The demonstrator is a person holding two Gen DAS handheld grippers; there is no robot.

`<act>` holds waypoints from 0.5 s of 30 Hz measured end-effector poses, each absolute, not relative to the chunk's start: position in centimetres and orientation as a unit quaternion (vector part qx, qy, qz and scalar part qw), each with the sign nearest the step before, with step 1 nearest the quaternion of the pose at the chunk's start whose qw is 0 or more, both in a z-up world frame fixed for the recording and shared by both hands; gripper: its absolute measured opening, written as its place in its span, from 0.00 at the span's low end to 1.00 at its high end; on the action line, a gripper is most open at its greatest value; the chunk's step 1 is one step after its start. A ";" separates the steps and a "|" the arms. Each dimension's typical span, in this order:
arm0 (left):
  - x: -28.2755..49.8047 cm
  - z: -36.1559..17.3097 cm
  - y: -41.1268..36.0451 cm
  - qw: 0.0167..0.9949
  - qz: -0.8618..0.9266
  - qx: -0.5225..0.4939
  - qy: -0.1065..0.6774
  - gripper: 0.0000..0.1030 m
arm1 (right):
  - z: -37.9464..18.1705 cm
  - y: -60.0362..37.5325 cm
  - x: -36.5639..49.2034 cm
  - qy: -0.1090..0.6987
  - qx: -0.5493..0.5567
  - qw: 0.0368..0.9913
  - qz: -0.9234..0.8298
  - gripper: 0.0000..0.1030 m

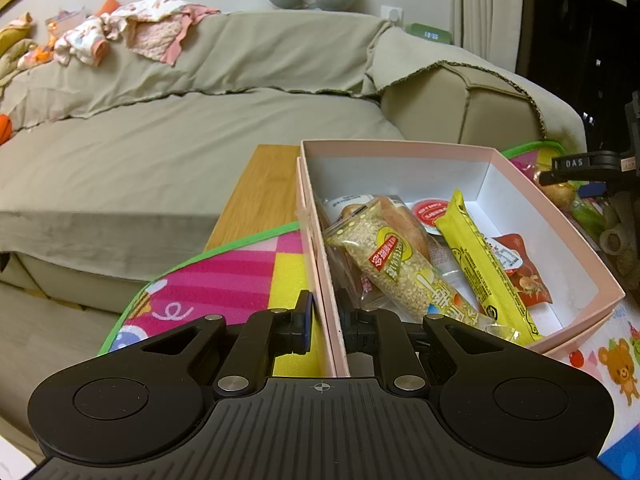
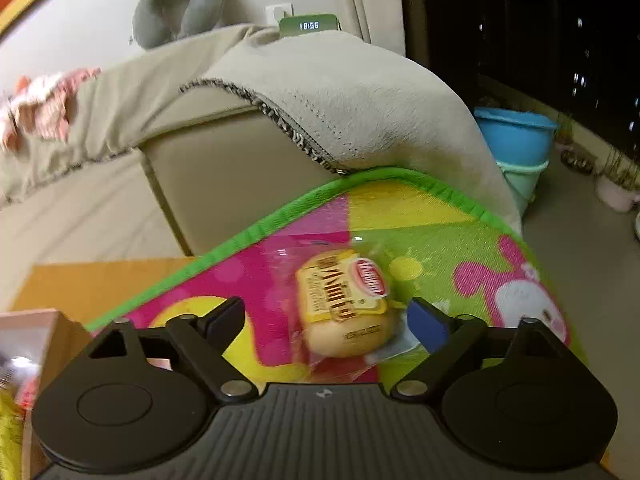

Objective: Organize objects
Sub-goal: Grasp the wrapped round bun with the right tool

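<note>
A pink cardboard box (image 1: pixel 400 147) stands on a colourful play mat (image 1: pixel 224 280) and holds several snack packets: a clear grain-bar packet (image 1: pixel 394 266), a yellow packet (image 1: pixel 480 268) and a red sachet (image 1: pixel 530 284). My left gripper (image 1: pixel 327 320) is shut on the box's near left wall, one finger outside it and one inside. In the right wrist view a wrapped yellow bun (image 2: pixel 346 308) lies on the mat (image 2: pixel 440 240). My right gripper (image 2: pixel 328 310) is open around the bun. Its blue pad is close to the wrapper and the other finger stands clear of it.
The mat lies on a wooden table (image 1: pixel 260 192) pushed against a beige sofa (image 1: pixel 200 120), whose armrest (image 2: pixel 340 112) rises just behind. The box's corner (image 2: pixel 36 320) shows at the left of the right wrist view. Stacked blue buckets (image 2: pixel 516 140) stand on the floor to the right.
</note>
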State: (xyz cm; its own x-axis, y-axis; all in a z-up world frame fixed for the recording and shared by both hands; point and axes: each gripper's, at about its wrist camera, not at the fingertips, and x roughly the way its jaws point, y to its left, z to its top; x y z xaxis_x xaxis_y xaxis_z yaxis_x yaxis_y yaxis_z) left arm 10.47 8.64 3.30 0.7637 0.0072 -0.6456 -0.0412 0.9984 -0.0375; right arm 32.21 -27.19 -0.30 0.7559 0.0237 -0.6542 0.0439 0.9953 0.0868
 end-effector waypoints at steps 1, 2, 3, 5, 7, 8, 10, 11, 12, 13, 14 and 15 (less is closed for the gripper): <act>10.5 3.3 8.6 0.939 0.013 -0.026 0.343 0.14 | -0.4 -27.2 32.0 0.352 0.041 0.935 -0.005 0.65; 10.5 3.3 8.6 0.939 0.012 -0.027 0.342 0.14 | -0.3 -27.3 31.8 0.355 0.035 0.934 -0.002 0.54; 10.5 3.3 8.6 0.939 0.012 -0.029 0.342 0.14 | -0.1 -27.5 31.5 0.359 0.033 0.933 0.002 0.47; 10.5 3.2 8.6 0.940 0.012 -0.032 0.340 0.14 | 0.2 -28.2 30.8 0.367 0.036 0.929 0.012 0.39; 10.4 3.2 8.6 0.940 0.012 -0.035 0.339 0.14 | 0.6 -28.9 29.8 0.373 0.034 0.927 0.021 0.34; 10.4 3.2 8.6 0.940 0.012 -0.036 0.338 0.14 | 0.7 -29.1 29.3 0.376 0.030 0.926 0.020 0.33; 10.4 3.2 8.6 0.941 0.012 -0.038 0.337 0.14 | 0.9 -29.6 28.0 0.384 0.026 0.923 0.020 0.33; 10.4 3.2 8.7 0.941 0.012 -0.039 0.336 0.14 | 0.9 -29.9 27.3 0.389 0.028 0.920 0.024 0.33; 10.4 3.1 8.7 0.941 0.011 -0.039 0.335 0.14 | 1.0 -30.1 26.6 0.395 0.030 0.918 0.029 0.33; 10.3 3.1 8.8 0.941 0.010 -0.040 0.335 0.14 | 1.0 -30.4 25.7 0.402 0.034 0.914 0.037 0.33; 10.3 3.1 8.8 0.941 0.010 -0.040 0.335 0.14 | 1.2 -30.5 25.0 0.407 0.037 0.912 0.043 0.33; 10.3 3.1 8.8 0.941 0.009 -0.041 0.335 0.15 | 1.3 -30.6 24.2 0.414 0.038 0.908 0.053 0.33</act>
